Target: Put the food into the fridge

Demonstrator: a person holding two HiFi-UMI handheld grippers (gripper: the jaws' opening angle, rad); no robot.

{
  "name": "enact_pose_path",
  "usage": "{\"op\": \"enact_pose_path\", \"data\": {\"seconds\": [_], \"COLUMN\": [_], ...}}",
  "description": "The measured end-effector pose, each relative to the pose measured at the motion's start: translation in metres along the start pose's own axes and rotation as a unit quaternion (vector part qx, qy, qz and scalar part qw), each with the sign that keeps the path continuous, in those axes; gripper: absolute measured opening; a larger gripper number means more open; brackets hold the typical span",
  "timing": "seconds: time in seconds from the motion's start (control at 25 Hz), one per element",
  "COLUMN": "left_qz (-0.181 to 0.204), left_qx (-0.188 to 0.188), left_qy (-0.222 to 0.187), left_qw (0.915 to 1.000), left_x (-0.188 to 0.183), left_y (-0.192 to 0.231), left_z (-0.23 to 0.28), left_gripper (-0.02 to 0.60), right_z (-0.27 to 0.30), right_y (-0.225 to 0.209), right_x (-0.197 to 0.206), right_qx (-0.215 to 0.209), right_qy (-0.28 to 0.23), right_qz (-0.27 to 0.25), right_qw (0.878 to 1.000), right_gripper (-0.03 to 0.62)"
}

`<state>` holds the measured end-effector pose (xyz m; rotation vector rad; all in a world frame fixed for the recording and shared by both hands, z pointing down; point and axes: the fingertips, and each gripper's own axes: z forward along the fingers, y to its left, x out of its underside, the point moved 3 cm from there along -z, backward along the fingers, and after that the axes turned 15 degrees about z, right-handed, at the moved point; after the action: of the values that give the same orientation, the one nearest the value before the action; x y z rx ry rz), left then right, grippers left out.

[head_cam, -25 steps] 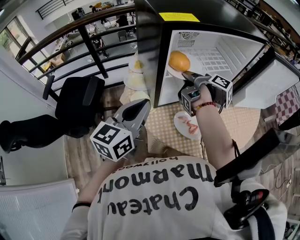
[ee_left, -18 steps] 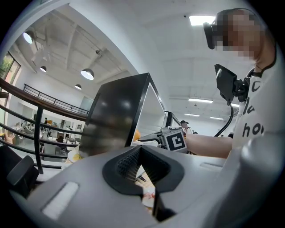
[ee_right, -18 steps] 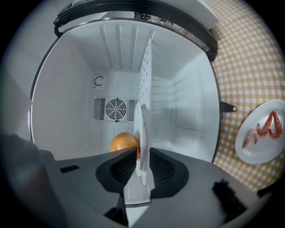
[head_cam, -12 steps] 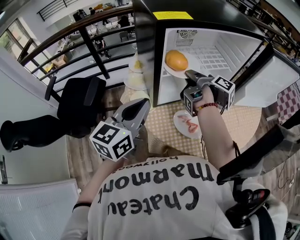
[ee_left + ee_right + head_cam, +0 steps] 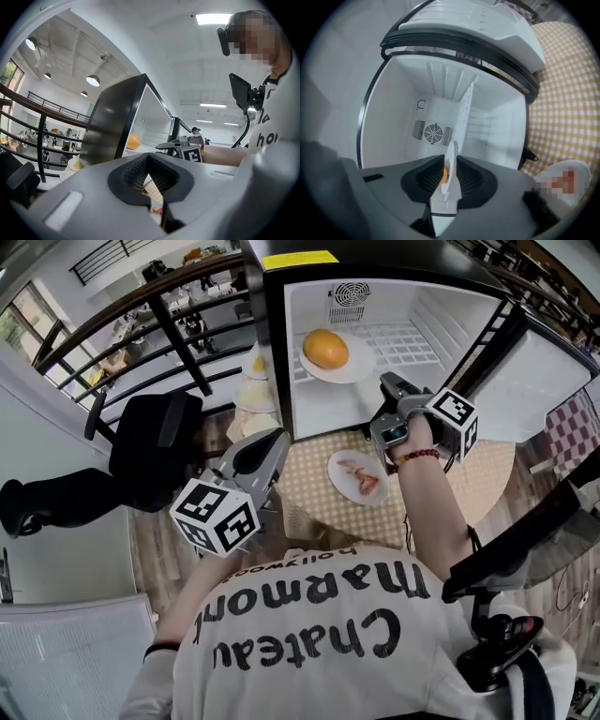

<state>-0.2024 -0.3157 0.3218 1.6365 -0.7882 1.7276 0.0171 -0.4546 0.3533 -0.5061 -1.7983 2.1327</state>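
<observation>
Right gripper [image 5: 386, 382] jaws are narrowed onto the rim of the plate [image 5: 451, 187], which is seen edge-on between the pads. The orange [image 5: 326, 348] is carried on that plate just beyond the tips. The plate lies on the wire shelf [image 5: 405, 339] inside the open fridge [image 5: 309, 306], with the fan grille [image 5: 432, 132] on the back wall further in. A second plate [image 5: 339, 463] with reddish food is seen below the jaws on the checked tablecloth [image 5: 469, 474]. Left gripper [image 5: 279, 437] jaws are closed on nothing, well back from the fridge.

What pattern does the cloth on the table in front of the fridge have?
Small tan and white checks; the right gripper view shows the tablecloth best.
</observation>
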Motion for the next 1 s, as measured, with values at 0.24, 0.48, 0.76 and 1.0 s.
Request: {"op": "enact_pose_path", "data": {"seconds": [0.24,0.48,0.76,1.0], "left_qz": [0.001,-0.006,-0.013,-0.020], "left_qx": [-0.001,-0.002,-0.014,-0.043], "left_qy": [0.003,0.007,-0.004,0.000], "left_qw": [1.0000,1.0000,0.9998,0.9989], "left_x": [0.002,0.013,0.018,0.029], "left_y": [-0.035,-0.084,-0.142,-0.182], "left_z": [0.014,0.032,0.049,0.035], "left_gripper": [0.007,0.008,0.008,0.007], "right_z": [-0.030,-0.068,-0.119,-0.149], "right_y": [0.007,-0.008,-0.022,-0.040], "right_x": [-0.003,-0.014,-0.031,-0.033], "right_qx": [-0.075,-0.061,-0.040,-0.036], "right_qy": [0.058,0.094,0.129,0.159], "right_qz": [-0.096,-0.215,-0.315,-0.345], "right_qw": [0.991,0.970,0.939,0.924], "right_gripper": [0.040,0.021,0.017,0.017]}}
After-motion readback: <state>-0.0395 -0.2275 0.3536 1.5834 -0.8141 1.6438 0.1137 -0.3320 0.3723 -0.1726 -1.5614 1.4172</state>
